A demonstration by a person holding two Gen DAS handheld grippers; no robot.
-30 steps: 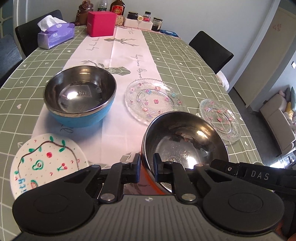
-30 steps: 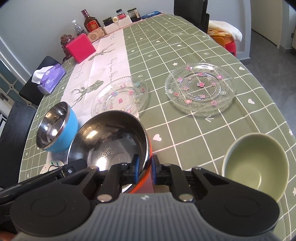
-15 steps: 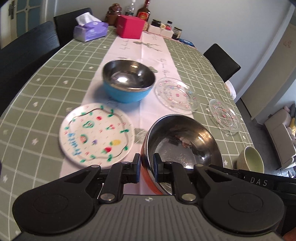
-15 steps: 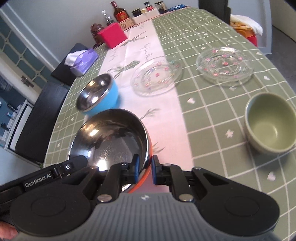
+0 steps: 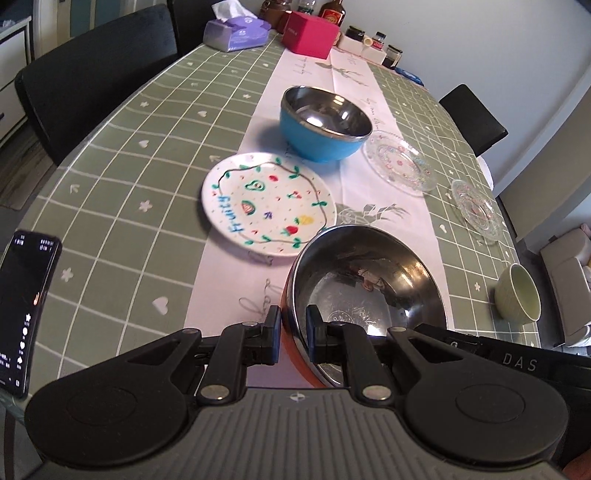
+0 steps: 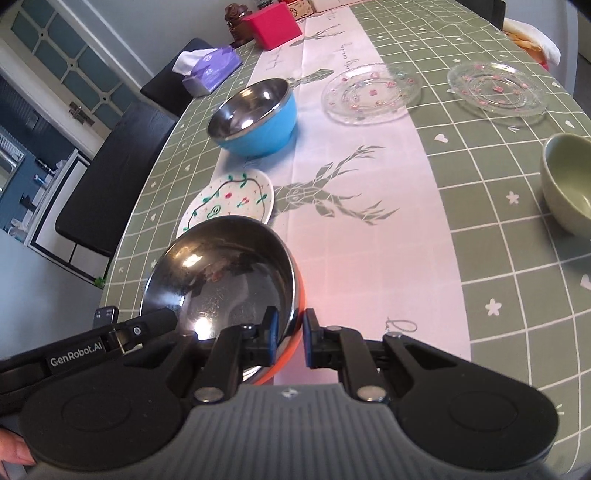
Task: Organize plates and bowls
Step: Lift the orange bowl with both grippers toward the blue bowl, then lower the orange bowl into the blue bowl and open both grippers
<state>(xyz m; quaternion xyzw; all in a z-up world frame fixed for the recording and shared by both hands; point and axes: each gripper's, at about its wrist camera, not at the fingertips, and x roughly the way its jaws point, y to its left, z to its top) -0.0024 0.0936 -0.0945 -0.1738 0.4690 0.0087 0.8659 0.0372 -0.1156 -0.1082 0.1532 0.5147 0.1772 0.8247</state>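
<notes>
Both grippers hold one orange steel-lined bowl (image 5: 365,288) by its rim, above the table's near end. My left gripper (image 5: 293,328) is shut on its near left rim; my right gripper (image 6: 288,332) is shut on its right rim, the bowl (image 6: 229,273) filling that view's lower left. A blue steel-lined bowl (image 5: 321,125) (image 6: 255,118) stands on the white runner. A painted white plate (image 5: 266,206) (image 6: 229,203) lies between the two bowls. Two clear glass plates (image 5: 400,162) (image 5: 476,208) and a green bowl (image 5: 519,293) (image 6: 570,181) sit to the right.
A phone (image 5: 22,306) lies at the table's near left edge. A tissue box (image 5: 236,33), a pink box (image 5: 310,37) and jars (image 5: 373,44) stand at the far end. Black chairs (image 5: 92,74) (image 5: 472,118) flank the table.
Both grippers have carried the orange bowl back toward the near end and higher. The painted plate, phone and green bowl have come into fuller view.
</notes>
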